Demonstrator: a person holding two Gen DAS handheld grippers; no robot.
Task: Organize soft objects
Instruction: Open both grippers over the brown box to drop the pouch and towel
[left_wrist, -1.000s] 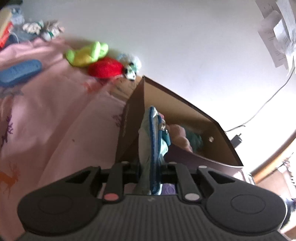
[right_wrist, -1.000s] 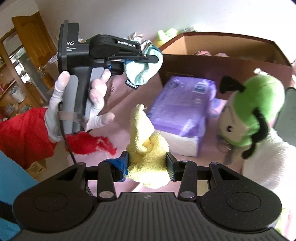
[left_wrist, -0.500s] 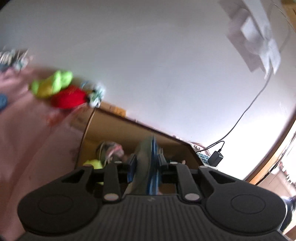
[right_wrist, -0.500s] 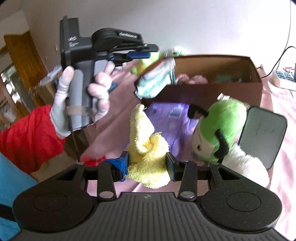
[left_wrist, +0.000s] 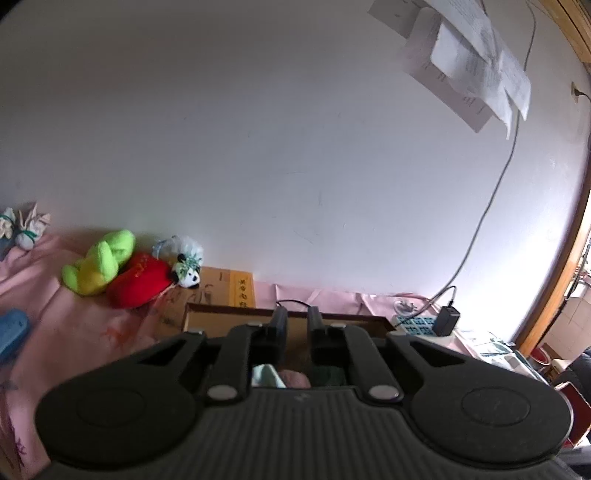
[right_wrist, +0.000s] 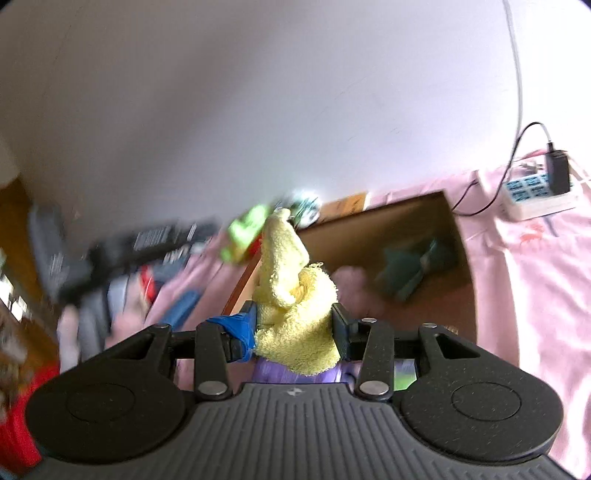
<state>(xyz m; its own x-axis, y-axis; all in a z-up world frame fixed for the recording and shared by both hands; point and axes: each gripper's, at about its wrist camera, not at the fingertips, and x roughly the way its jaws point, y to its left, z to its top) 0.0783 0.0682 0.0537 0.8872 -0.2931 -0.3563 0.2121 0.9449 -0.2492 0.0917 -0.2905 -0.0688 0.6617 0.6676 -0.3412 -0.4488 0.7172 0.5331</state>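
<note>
The pink sheet (right_wrist: 546, 295) carries everything here, and the brown cardboard box (right_wrist: 388, 221) stands open-topped on it as the collecting place. That is why both of your tools point at it. A teal soft piece (right_wrist: 413, 269) and a pink one (right_wrist: 351, 284) already lie on its floor, so the sorting looks well under way.

Your right claw (right_wrist: 295, 325) grips the yellow terry cloth (right_wrist: 295, 302) at its bulky lower part. You hold it in the air on the near side of the box, beside the left wall, probably so that it clears the rim before you let it drop. The cloth looks knotted or rolled. It is thick and looped like towelling, with one floppy end standing up above the pads. It will squash and sag rather than slip.

Your left claw (left_wrist: 296, 321) hangs above the same box (left_wrist: 221, 314), its jaws drawn together with nothing between them. From that view I judge its share is delivered.

The dark blurred shape at the left of the right-hand view may be that left tool. The smear is too heavy to be sure.
</note>
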